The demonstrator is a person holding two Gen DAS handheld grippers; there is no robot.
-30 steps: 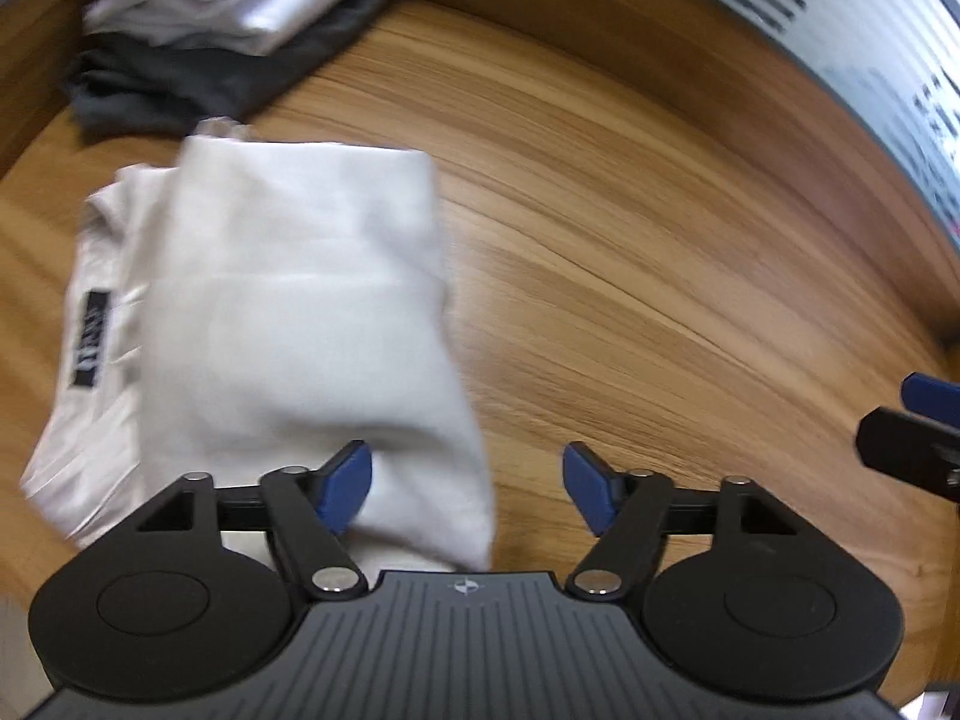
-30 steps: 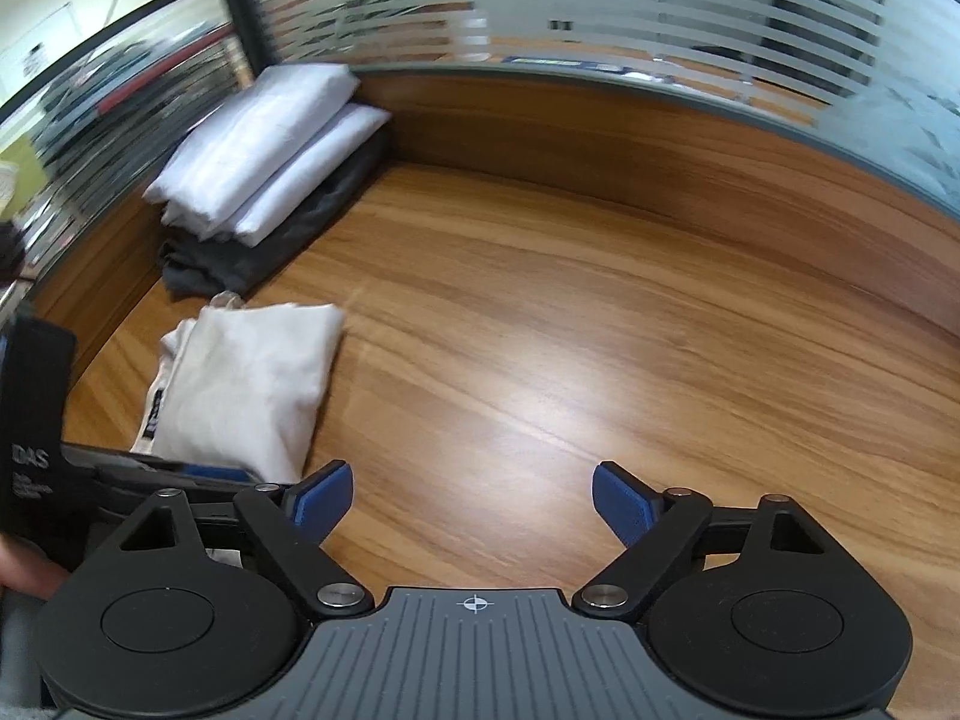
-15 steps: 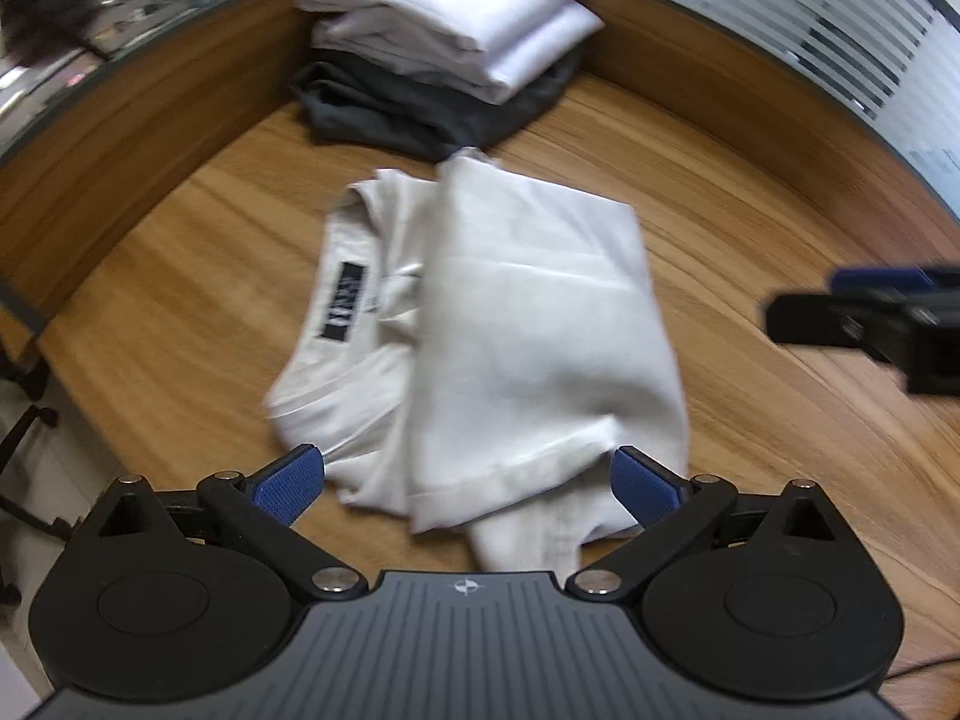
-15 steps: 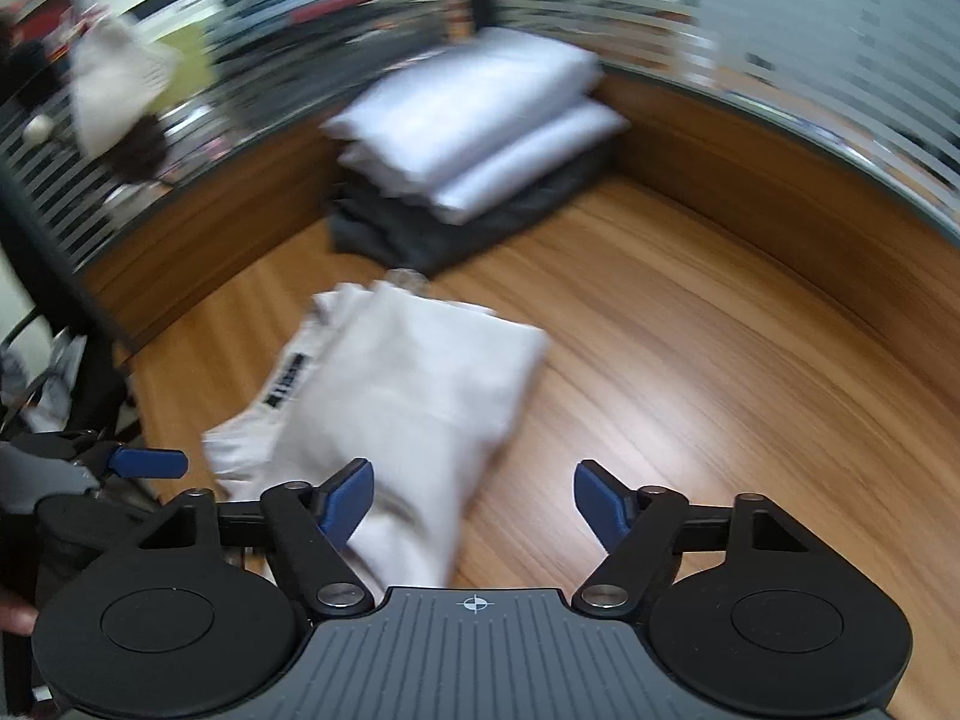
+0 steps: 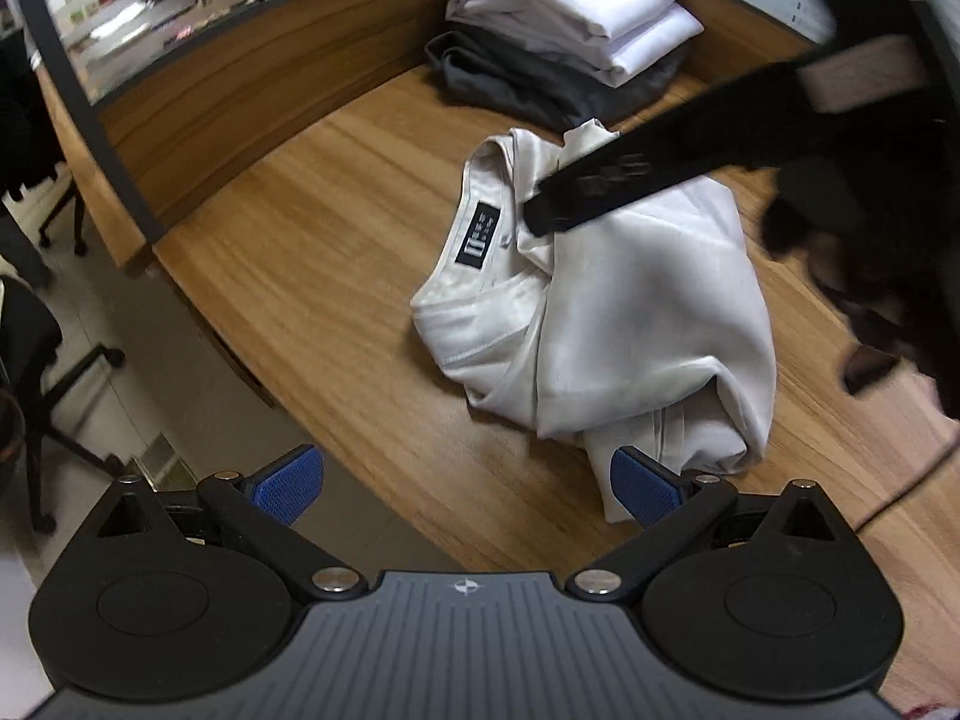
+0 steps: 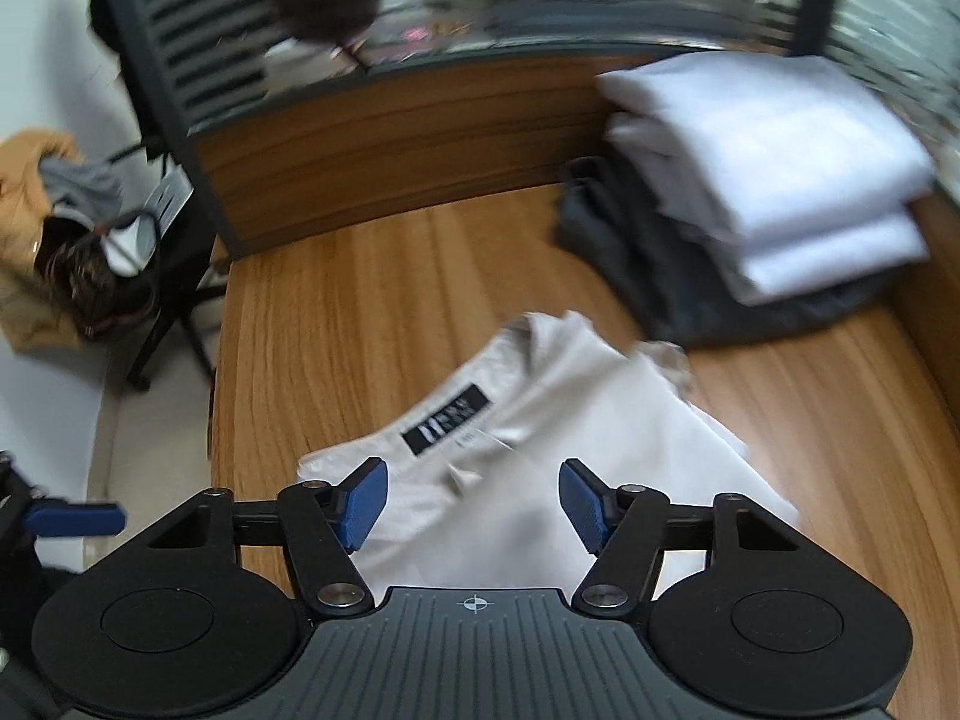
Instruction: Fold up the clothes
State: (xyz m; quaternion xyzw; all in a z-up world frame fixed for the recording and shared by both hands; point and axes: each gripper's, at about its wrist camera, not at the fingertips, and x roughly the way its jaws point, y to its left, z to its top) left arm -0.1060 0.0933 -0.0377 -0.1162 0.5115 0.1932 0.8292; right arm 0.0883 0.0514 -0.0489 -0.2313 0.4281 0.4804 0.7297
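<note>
Comparing with the earlier frames, both wrist views now look across the desk toward the garment's collar end, and the cream shirt (image 5: 630, 300) sits farther from the left gripper (image 5: 468, 480) than it did a second ago, when the cloth lay between its pads. The left jaws have just been opening and stand at full spread; the right-hand pad (image 5: 645, 486) lies just beside the shirt's trailing hem, nothing gripped. The right gripper (image 6: 474, 504) has just been closing to a medium gap above the folded cloth near the black neck label (image 6: 447, 420); no fabric is pinched between its pads.

The shirt is soft, matte, loosely folded into a rough rectangle with rumpled edges, lying on the wood-grain desk (image 5: 336, 252). Behind it, against the desk's raised wooden edge, stands a stack of folded clothes (image 5: 570, 18): two smooth white items on a dark grey one. The pads are blue and ribbed; the linkages are black.
</note>
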